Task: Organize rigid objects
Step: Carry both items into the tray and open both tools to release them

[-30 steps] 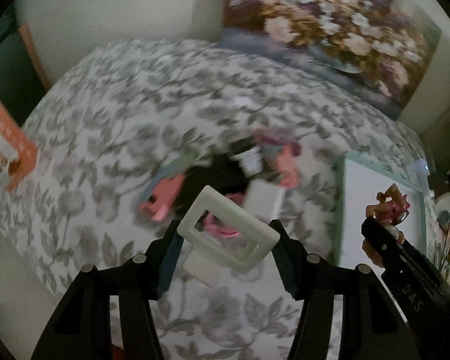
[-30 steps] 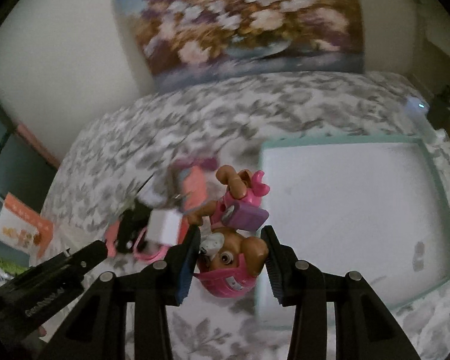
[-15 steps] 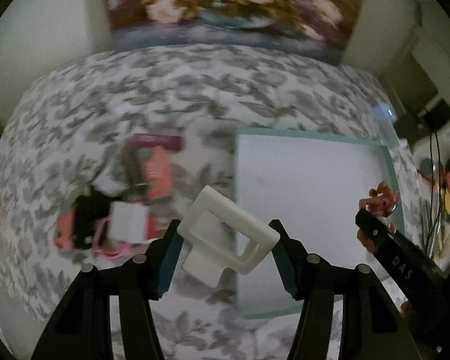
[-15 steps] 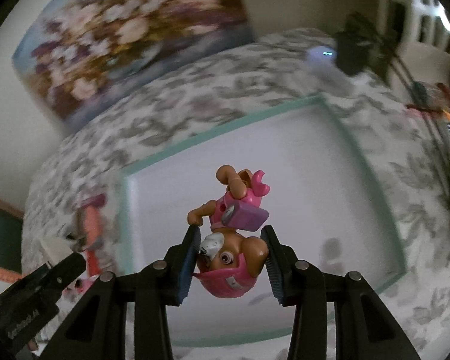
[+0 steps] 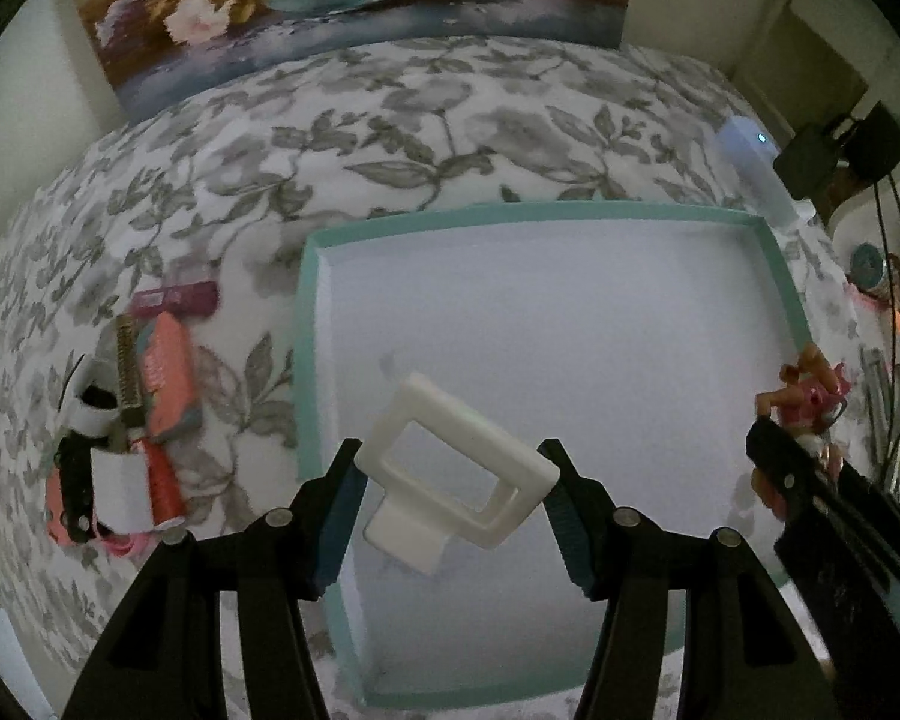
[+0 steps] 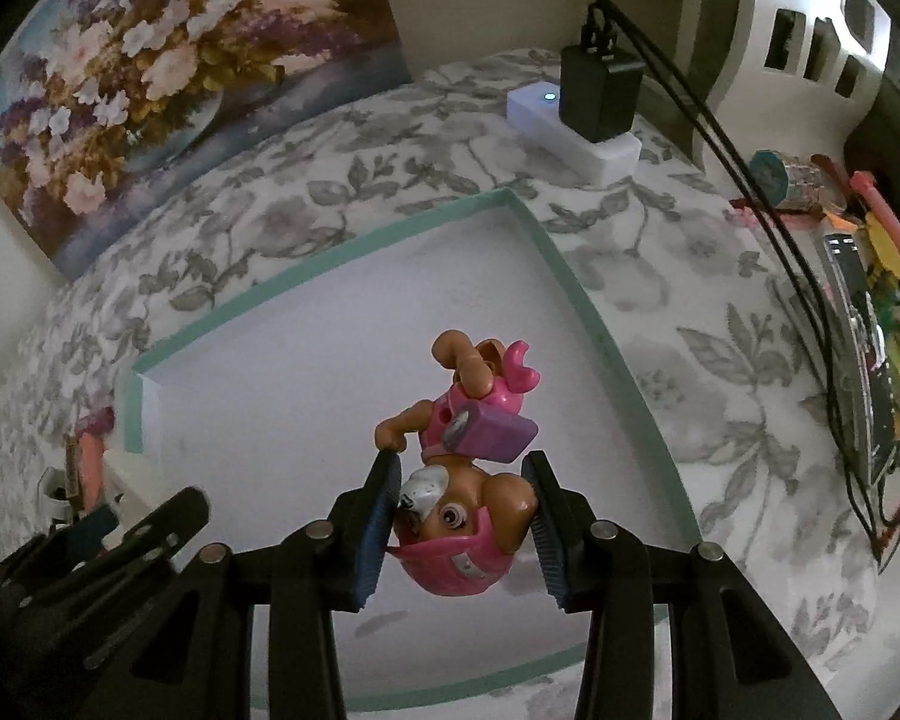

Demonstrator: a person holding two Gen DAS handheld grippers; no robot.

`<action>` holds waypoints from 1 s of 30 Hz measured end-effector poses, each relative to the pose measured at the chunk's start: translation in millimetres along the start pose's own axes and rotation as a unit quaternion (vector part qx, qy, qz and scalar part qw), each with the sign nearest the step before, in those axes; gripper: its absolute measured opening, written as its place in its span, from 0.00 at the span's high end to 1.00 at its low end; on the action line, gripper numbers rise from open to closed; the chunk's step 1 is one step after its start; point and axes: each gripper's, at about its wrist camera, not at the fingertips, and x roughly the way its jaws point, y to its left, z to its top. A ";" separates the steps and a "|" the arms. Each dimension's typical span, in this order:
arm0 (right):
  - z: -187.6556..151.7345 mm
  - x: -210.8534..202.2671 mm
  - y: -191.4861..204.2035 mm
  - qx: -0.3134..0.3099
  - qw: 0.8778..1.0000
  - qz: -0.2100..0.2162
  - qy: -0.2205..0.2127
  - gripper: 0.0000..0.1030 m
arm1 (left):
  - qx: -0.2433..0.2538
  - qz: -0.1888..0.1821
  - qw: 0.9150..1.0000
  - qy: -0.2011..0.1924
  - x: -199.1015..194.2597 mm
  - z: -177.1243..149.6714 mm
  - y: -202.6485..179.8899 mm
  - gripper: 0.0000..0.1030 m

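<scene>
My left gripper (image 5: pixel 453 504) is shut on a white rectangular plastic frame (image 5: pixel 456 474) and holds it above the near-left part of a shallow teal-rimmed box (image 5: pixel 306 324) with a white floor. My right gripper (image 6: pixel 462 516) is shut on a pink and brown toy puppy (image 6: pixel 465 468), head down, over the same teal-rimmed box (image 6: pixel 594 324). In the left wrist view the toy puppy (image 5: pixel 810 390) and the right gripper's black finger (image 5: pixel 810 480) show at the box's right rim. A pile of small objects (image 5: pixel 132 426) lies left of the box.
Everything sits on a grey leaf-patterned cloth (image 5: pixel 330 138). A floral painting (image 6: pixel 168 78) leans against the back wall. A white power strip with a black adapter (image 6: pixel 588 114) lies behind the box, cables run right, and pens and clutter (image 6: pixel 870 276) fill the right edge.
Both grippers have swung right, from over the pile of objects to over the teal box, and come lower. Each still holds its object.
</scene>
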 end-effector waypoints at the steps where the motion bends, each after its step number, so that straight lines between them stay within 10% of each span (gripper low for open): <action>1: -0.5 1.4 -0.2 0.000 1.000 0.000 0.001 0.57 | 0.001 0.002 1.000 0.000 2.0 1.6 -1.4 0.42; 17: -0.5 9.0 1.8 -0.006 1.000 -0.016 0.007 0.55 | -0.007 -0.020 1.000 -0.003 11.6 7.2 -0.3 0.39; 30: -4.4 -0.1 4.6 -0.015 0.999 -0.034 -0.009 0.24 | -0.033 -0.018 0.999 -0.039 -11.4 1.3 23.6 0.20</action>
